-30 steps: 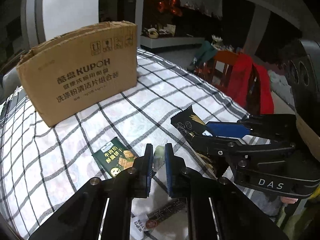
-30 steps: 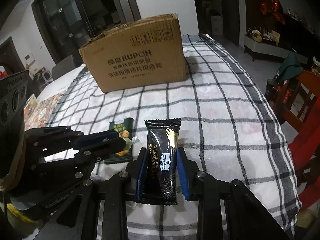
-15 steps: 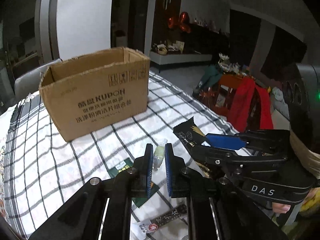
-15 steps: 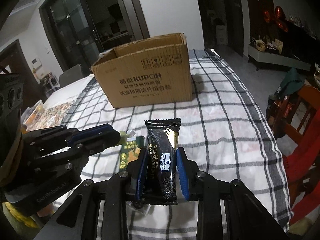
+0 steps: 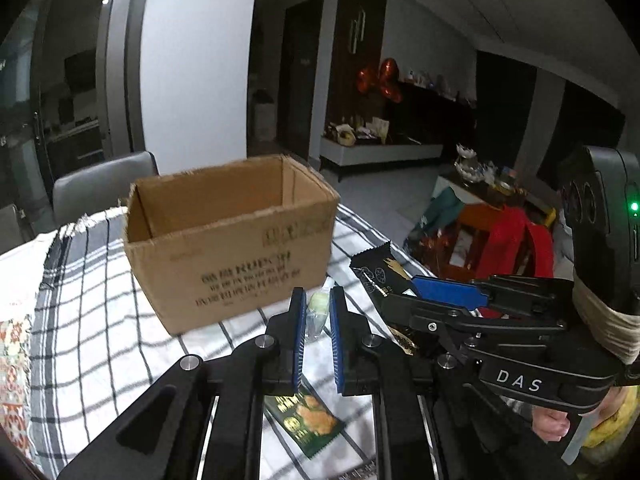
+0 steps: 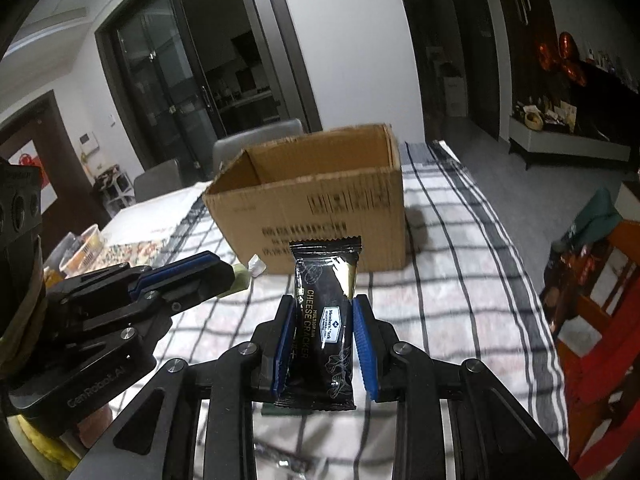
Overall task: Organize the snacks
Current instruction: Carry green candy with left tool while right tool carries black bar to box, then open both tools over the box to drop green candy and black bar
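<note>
Two snacks were held above a checked tablecloth (image 6: 460, 264), one in each tool. The right gripper (image 6: 322, 344) was clamped on a black cracker packet (image 6: 324, 320), which was held upright between the blue pads. The left gripper (image 5: 318, 332) was closed on a small pale green sweet (image 5: 316, 312) in a clear wrapper. An open cardboard box (image 5: 228, 248) was set on the cloth just ahead of both tools, and what could be seen of its inside appeared empty. Neither snack had yet been brought over the opening. A green biscuit packet (image 5: 304, 426) was left lying on the cloth below the left gripper, and another dark wrapper (image 6: 280, 456) was seen near the bottom edge. The sorting was judged barely begun, with every visible snack still outside the box.
</note>
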The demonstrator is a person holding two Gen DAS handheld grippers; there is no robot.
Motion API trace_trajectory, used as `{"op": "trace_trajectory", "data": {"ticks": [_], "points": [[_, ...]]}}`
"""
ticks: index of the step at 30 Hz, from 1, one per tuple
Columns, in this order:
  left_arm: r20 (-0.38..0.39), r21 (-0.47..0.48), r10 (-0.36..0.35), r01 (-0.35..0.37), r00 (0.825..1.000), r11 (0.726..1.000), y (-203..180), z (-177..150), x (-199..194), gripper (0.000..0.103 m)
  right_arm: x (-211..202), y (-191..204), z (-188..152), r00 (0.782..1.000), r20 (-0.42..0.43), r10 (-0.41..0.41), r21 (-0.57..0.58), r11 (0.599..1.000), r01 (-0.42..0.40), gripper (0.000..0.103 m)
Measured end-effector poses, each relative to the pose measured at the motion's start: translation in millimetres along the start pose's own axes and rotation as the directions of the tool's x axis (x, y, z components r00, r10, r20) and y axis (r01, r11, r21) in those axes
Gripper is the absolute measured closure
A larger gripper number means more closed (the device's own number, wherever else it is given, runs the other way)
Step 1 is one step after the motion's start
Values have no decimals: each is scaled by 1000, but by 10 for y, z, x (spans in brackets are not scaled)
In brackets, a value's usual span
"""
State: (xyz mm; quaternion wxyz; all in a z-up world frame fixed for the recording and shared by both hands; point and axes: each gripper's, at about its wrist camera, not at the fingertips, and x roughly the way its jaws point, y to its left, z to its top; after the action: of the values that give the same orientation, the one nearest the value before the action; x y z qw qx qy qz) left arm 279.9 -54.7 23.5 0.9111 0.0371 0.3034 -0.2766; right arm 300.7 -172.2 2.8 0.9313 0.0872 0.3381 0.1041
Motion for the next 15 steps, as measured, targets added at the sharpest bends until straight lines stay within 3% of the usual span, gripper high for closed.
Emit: {"op": "trace_trajectory", "data": {"ticks": [15], "points": [[90, -23, 84, -83, 992, 996, 355, 515, 45, 90, 235, 40, 745, 997, 67, 30, -41, 999, -27, 73]]}}
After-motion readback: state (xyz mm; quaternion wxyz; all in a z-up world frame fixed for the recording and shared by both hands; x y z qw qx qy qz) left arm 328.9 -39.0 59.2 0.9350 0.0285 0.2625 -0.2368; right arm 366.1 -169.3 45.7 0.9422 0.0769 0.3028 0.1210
